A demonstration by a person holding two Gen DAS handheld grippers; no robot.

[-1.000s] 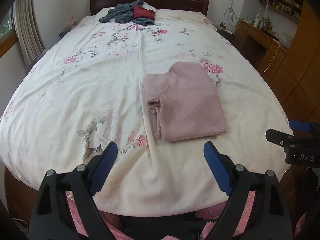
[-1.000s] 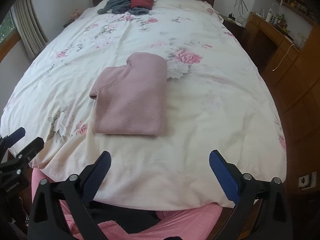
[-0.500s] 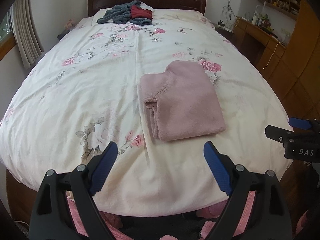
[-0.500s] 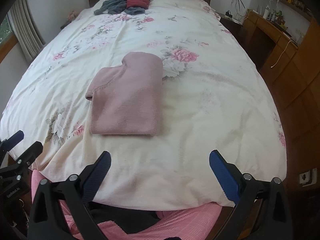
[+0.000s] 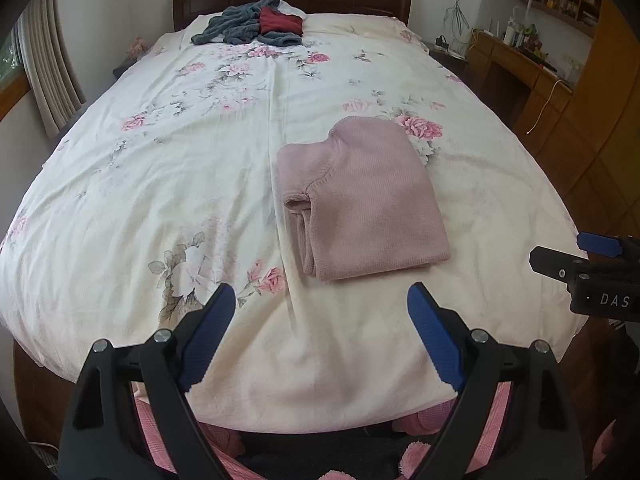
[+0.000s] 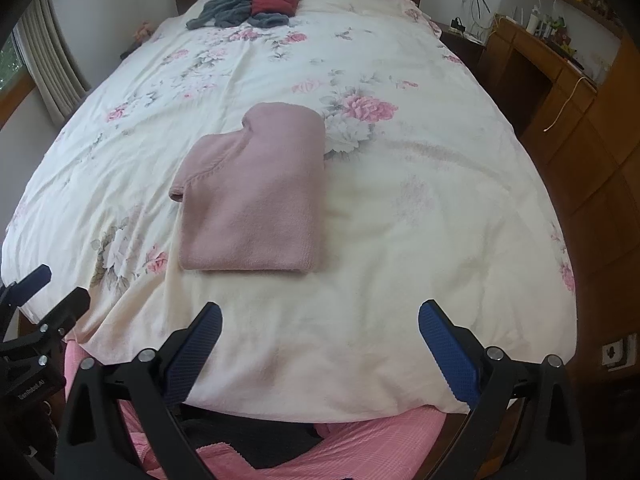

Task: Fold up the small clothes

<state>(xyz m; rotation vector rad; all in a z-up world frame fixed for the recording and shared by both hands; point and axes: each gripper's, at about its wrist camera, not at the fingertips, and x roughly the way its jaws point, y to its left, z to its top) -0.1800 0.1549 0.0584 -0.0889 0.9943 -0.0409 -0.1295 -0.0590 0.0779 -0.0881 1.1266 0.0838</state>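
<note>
A pink knit sweater (image 5: 360,196) (image 6: 256,196) lies folded into a neat rectangle on the floral bedspread (image 5: 160,184) (image 6: 420,200), near the foot of the bed. My left gripper (image 5: 320,312) hovers open above the bed's near edge, just short of the sweater, nothing between its blue pads. My right gripper (image 6: 320,324) is open too and holds nothing, at the same edge, with the sweater ahead and to its left. Each gripper shows at the side of the other's view: the right gripper (image 5: 584,256) and the left gripper (image 6: 36,300).
A heap of grey, red and white clothes (image 5: 256,26) (image 6: 252,6) lies at the headboard end. A wooden desk and cabinets (image 5: 560,92) stand along the right side. Curtains (image 5: 48,80) hang at the left. A person's pink checked clothing (image 6: 320,448) shows below the grippers.
Both grippers have drifted slightly, so the sweater sits a little differently in each view. The sweater has not moved and both grippers stay open.
</note>
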